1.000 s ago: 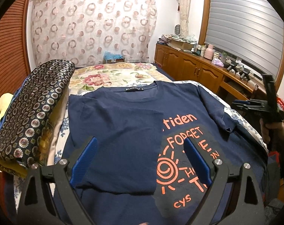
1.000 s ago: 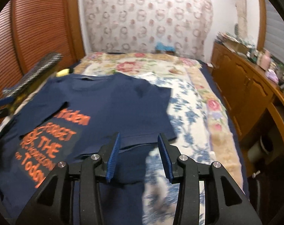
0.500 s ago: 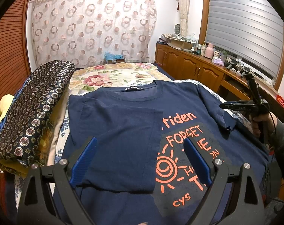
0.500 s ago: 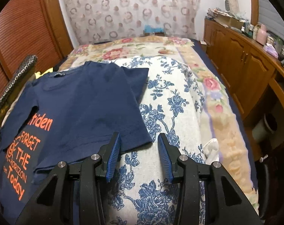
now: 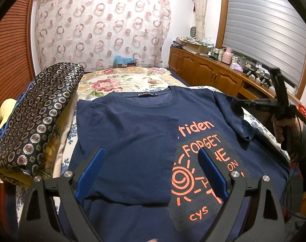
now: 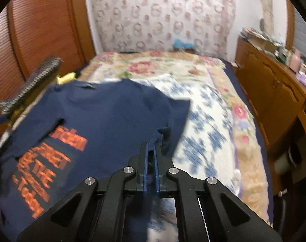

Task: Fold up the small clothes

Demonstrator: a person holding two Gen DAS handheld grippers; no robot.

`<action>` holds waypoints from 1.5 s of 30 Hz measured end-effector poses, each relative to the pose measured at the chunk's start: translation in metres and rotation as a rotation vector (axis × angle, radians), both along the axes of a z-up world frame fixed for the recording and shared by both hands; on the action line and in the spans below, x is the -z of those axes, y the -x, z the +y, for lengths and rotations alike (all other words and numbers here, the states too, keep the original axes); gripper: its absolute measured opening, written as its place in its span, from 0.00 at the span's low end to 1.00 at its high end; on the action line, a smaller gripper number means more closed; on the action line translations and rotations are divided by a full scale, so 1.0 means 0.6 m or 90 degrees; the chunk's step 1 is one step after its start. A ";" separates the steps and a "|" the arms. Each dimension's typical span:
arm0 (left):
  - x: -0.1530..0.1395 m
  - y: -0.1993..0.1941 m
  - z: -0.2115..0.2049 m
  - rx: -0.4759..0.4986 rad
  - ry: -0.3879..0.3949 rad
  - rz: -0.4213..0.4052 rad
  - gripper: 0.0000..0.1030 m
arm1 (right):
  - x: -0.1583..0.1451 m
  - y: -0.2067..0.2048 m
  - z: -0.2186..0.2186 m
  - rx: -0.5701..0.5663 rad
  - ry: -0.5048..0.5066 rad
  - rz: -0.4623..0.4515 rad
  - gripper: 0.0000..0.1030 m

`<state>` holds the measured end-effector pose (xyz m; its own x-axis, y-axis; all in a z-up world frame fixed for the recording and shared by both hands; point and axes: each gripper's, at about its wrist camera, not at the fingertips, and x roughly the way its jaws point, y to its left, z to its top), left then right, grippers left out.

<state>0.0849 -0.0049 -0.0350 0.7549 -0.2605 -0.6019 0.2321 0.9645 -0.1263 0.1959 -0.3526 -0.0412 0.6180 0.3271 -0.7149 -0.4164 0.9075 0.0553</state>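
Note:
A navy T-shirt with orange print lies on the bed, collar away from me; its left side is folded over the middle. My left gripper is open and empty, hovering above the shirt's lower middle. My right gripper is shut on the right sleeve and lifts its edge off the bed; the same gripper shows in the left wrist view at the sleeve. The right wrist view is blurred by motion.
A patterned dark cushion lies along the shirt's left side. The floral bedspread extends to the right and beyond the collar. A wooden cabinet with clutter runs along the right wall.
My right gripper has shut on the right sleeve and raised it, swinging leftward. The left gripper has stayed put, open.

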 end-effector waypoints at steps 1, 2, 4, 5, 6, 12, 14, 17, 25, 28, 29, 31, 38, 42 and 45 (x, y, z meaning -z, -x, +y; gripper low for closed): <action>0.000 -0.001 0.001 -0.001 0.000 0.000 0.91 | -0.011 0.001 0.011 -0.012 -0.007 -0.008 0.02; 0.000 0.000 0.002 -0.001 0.001 0.000 0.91 | -0.019 0.000 0.023 -0.024 -0.010 -0.012 0.02; 0.000 0.000 0.005 -0.002 0.002 0.000 0.91 | -0.031 0.001 0.049 -0.047 -0.014 -0.017 0.02; 0.000 0.001 0.007 -0.003 0.003 0.000 0.91 | -0.036 0.000 0.062 -0.056 -0.016 -0.019 0.02; 0.000 0.001 0.008 -0.003 0.003 0.000 0.91 | -0.042 -0.002 0.079 -0.069 -0.019 -0.019 0.02; -0.002 0.001 0.019 -0.013 0.005 0.000 0.91 | -0.066 -0.018 0.153 -0.124 -0.026 -0.015 0.02; -0.002 0.002 0.024 -0.016 0.007 0.000 0.91 | -0.071 -0.021 0.172 -0.137 -0.020 -0.014 0.02; -0.001 0.002 0.030 -0.020 0.007 0.001 0.91 | -0.074 -0.025 0.187 -0.135 0.001 -0.018 0.19; -0.008 -0.008 0.050 -0.034 -0.002 -0.003 0.91 | -0.041 -0.047 0.112 -0.044 0.049 -0.016 0.45; -0.007 -0.022 0.061 -0.031 -0.007 0.005 0.91 | -0.007 -0.057 0.085 -0.015 0.083 0.000 0.45; -0.007 -0.029 0.065 -0.024 -0.007 0.008 0.91 | 0.005 -0.061 0.075 -0.007 0.087 0.009 0.45; -0.008 -0.045 0.072 -0.020 -0.009 0.017 0.91 | 0.025 -0.069 0.058 0.011 0.095 0.021 0.45; -0.019 -0.120 0.073 0.006 -0.051 0.056 0.77 | 0.069 -0.081 0.030 0.033 0.114 0.049 0.45; -0.022 -0.165 0.070 0.002 -0.069 0.085 0.66 | 0.073 -0.078 0.024 0.037 0.097 0.044 0.46; -0.018 -0.205 0.067 -0.004 -0.087 0.111 0.62 | 0.075 -0.079 0.020 0.047 0.081 0.048 0.47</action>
<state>0.2078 0.0353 -0.0241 0.6377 -0.1632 -0.7528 0.2122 0.9767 -0.0320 0.2434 -0.3404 -0.0862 0.5804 0.1872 -0.7925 -0.3475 0.9371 -0.0332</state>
